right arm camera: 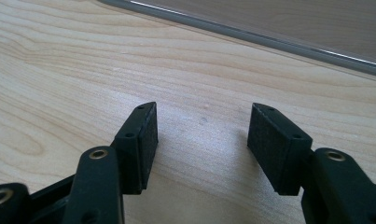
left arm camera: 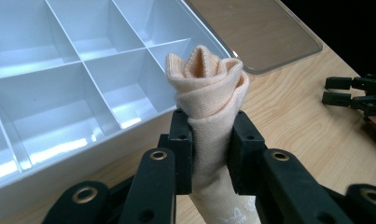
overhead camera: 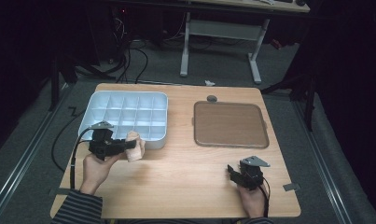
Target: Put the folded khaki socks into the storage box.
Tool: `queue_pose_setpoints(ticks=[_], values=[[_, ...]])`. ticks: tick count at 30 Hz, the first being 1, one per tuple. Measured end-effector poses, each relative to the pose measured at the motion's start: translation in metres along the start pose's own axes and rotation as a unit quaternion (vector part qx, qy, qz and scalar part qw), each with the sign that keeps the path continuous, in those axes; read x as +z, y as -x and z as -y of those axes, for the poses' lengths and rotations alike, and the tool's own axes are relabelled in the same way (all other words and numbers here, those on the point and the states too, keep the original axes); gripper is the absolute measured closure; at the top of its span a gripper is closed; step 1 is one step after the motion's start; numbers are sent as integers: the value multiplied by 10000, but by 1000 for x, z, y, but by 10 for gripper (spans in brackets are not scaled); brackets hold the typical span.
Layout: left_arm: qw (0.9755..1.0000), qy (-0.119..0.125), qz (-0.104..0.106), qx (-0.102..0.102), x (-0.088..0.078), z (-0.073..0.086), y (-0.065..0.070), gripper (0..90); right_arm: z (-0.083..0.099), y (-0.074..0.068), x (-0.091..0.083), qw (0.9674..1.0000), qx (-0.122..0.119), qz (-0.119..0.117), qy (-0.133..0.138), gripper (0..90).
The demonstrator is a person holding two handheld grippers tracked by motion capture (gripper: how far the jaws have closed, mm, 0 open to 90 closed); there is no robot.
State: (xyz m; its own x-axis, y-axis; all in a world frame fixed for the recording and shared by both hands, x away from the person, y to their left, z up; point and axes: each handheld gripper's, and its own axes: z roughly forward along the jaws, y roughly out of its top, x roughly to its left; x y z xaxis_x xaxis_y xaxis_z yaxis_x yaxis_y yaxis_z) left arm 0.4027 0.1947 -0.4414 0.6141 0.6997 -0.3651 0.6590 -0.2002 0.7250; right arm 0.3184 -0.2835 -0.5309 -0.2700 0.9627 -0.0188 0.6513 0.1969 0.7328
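Note:
A rolled peach-coloured sock (overhead camera: 135, 145) (left arm camera: 208, 93) is clamped between the black jaws of my left gripper (overhead camera: 129, 145) (left arm camera: 211, 149), held just off the near right corner of the white compartment box (overhead camera: 98, 100) (left arm camera: 59, 158). The roll stands up between the pads, its open end toward the box's compartments. My right gripper (overhead camera: 231, 171) (right arm camera: 202, 140) rests low over the bare wood at the table's near right, jaws apart with nothing between them.
A clear flat lid (overhead camera: 230, 124) (left arm camera: 265, 32) (right arm camera: 288, 28) lies on the wooden table (overhead camera: 185, 182) to the right of the box. A small dark round object (overhead camera: 212, 98) sits behind the lid. Beyond the table are desk legs and cables on the floor.

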Motion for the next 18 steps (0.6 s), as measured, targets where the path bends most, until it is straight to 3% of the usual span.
queue_pose_setpoints(ticks=[6,15,18], values=[[9999,5,-87,81,-3,-7,-2,744,0,0,0,10000,-2,0,0,430],[9997,133,-129,-144,-9,-11,-18,744,0,0,0,10000,0,6,1,430],[9996,118,-218,-106,-10,-15,-20,744,0,0,0,10000,1,10,0,429]])
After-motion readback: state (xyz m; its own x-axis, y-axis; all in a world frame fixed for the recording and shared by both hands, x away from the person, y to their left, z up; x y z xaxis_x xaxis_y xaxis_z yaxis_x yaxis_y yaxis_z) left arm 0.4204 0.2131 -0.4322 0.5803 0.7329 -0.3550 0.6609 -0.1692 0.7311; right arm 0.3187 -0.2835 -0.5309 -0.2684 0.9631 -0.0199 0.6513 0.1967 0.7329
